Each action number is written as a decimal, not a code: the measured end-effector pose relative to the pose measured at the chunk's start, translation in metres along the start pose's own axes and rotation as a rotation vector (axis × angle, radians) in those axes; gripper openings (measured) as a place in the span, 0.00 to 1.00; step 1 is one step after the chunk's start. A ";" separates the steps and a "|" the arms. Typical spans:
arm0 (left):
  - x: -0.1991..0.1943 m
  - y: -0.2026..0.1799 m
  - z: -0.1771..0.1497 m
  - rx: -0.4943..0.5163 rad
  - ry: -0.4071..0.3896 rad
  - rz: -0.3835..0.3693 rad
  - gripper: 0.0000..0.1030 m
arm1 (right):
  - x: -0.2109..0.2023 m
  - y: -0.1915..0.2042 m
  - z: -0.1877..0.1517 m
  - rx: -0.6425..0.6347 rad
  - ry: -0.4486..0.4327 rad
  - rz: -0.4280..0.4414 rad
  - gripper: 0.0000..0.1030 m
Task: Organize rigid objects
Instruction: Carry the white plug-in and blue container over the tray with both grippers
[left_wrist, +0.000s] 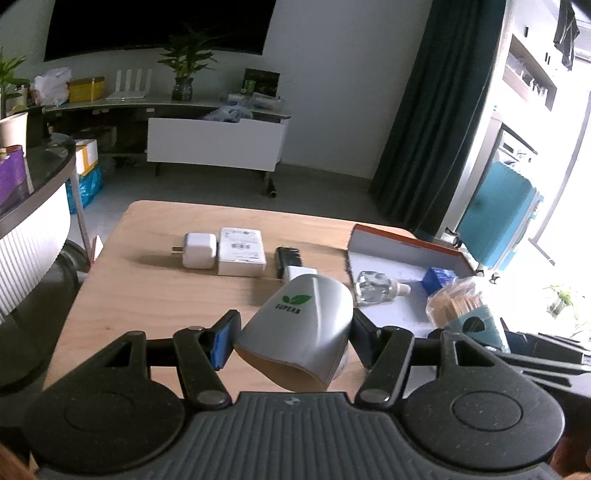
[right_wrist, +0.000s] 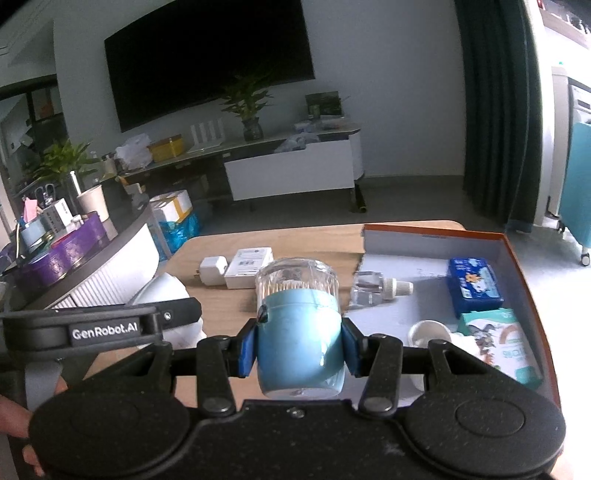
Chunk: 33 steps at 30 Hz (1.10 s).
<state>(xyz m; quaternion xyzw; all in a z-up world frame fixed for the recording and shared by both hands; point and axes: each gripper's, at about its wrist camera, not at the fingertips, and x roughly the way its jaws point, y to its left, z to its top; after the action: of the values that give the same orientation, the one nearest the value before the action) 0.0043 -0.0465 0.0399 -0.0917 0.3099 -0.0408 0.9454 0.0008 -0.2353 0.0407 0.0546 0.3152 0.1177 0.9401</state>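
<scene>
A grey cup is clamped in the left gripper, tilted with its mouth toward the camera, above the surface. A blue toothpick jar is gripped upright by the right gripper. The open box lies ahead and to the right, nearer the right gripper.

A: What is found on the tabletop?
B: A charger plug is set just left of a small carton, touching it; a shallow box is placed at the right.
A: And inside the box?
B: A dropper bottle is laid near its left edge, a packet further right, a pouch nearer than the packet.
</scene>
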 end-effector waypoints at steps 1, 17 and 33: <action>0.001 -0.003 0.001 0.000 0.000 -0.006 0.61 | -0.002 -0.004 -0.001 0.004 -0.003 -0.009 0.55; 0.017 -0.059 0.003 0.064 0.020 -0.111 0.61 | -0.033 -0.061 -0.009 0.094 -0.037 -0.151 0.55; 0.035 -0.097 0.013 0.133 0.019 -0.174 0.62 | -0.039 -0.090 -0.001 0.149 -0.069 -0.211 0.55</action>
<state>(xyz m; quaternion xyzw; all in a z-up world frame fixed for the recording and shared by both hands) 0.0381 -0.1446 0.0497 -0.0548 0.3063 -0.1441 0.9394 -0.0132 -0.3316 0.0462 0.0947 0.2945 -0.0074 0.9509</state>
